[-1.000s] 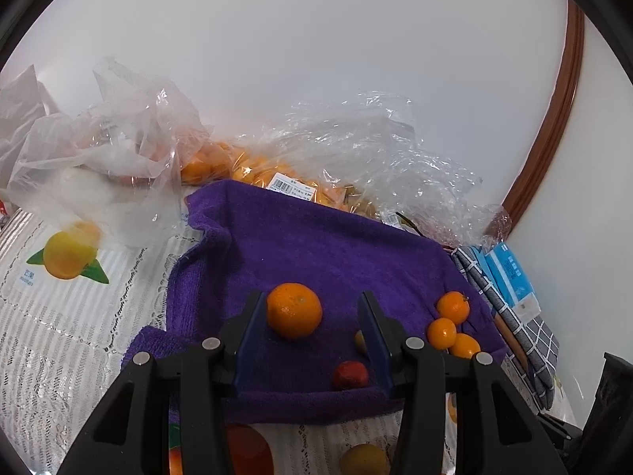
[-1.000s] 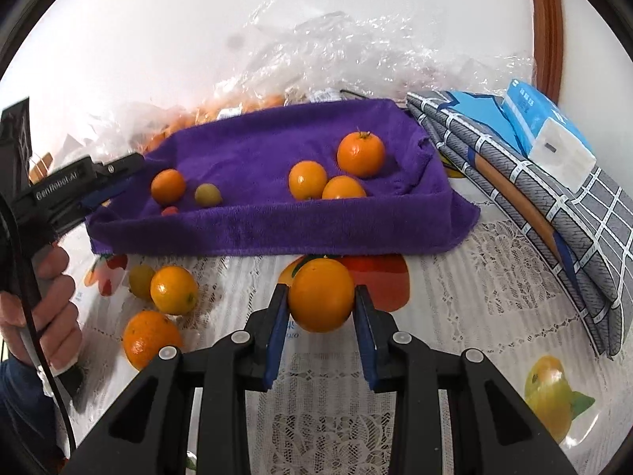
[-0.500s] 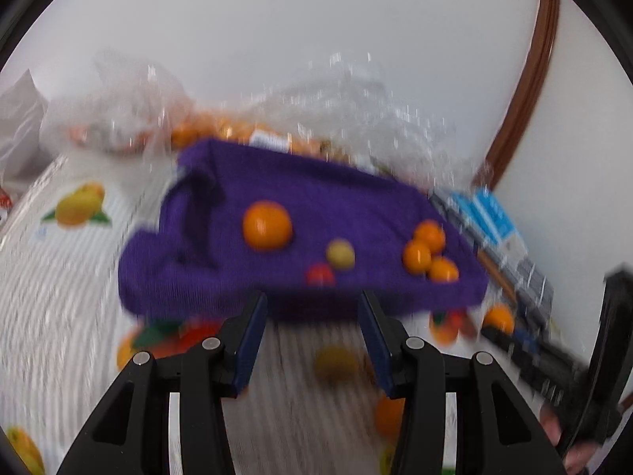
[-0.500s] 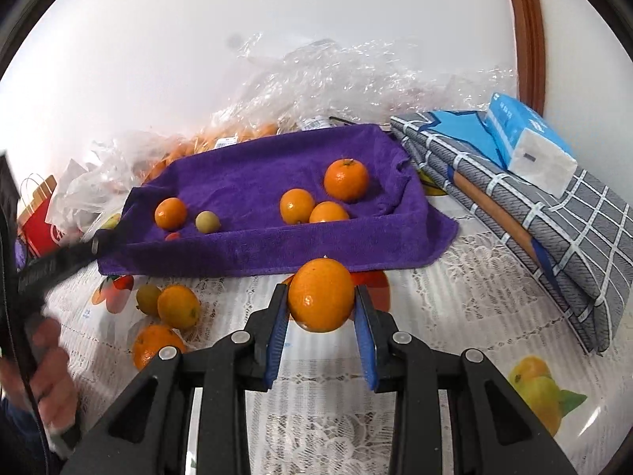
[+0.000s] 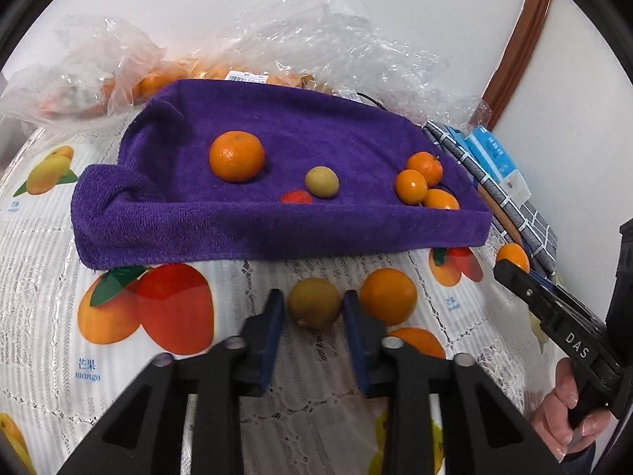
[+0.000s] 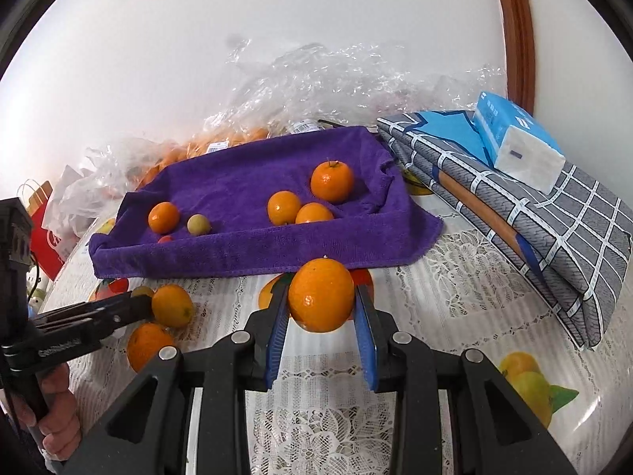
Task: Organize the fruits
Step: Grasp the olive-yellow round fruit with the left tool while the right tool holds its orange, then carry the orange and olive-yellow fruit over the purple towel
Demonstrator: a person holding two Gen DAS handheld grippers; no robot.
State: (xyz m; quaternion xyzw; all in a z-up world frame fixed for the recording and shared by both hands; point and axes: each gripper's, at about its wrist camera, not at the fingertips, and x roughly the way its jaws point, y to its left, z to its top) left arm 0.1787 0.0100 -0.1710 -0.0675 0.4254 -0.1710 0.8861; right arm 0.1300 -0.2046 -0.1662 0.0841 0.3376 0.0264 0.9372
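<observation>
A purple towel (image 5: pixel 277 233) (image 6: pixel 277 249) lies on the table and holds several oranges, a yellow-green fruit (image 5: pixel 321 182) and a small red fruit (image 5: pixel 296 197). My left gripper (image 5: pixel 313 310) is open, its jaws standing either side of a yellow-green fruit (image 5: pixel 314 308) on the tablecloth in front of the towel. Two oranges (image 5: pixel 388 297) lie just right of it. My right gripper (image 6: pixel 321 308) is shut on an orange (image 6: pixel 321 295), held above the tablecloth in front of the towel.
Clear plastic bags (image 5: pixel 336 39) with more oranges lie behind the towel against the wall. A folded checked cloth (image 6: pixel 534 213) with a tissue pack (image 6: pixel 514 138) sits to the right. A red bag (image 6: pixel 43 237) stands at the far left. The tablecloth (image 6: pixel 455 297) has printed fruit.
My left gripper has drawn back from the towel, leaving its orange there, and come down around the yellow-green fruit on the tablecloth. My right gripper has lifted its orange slightly.
</observation>
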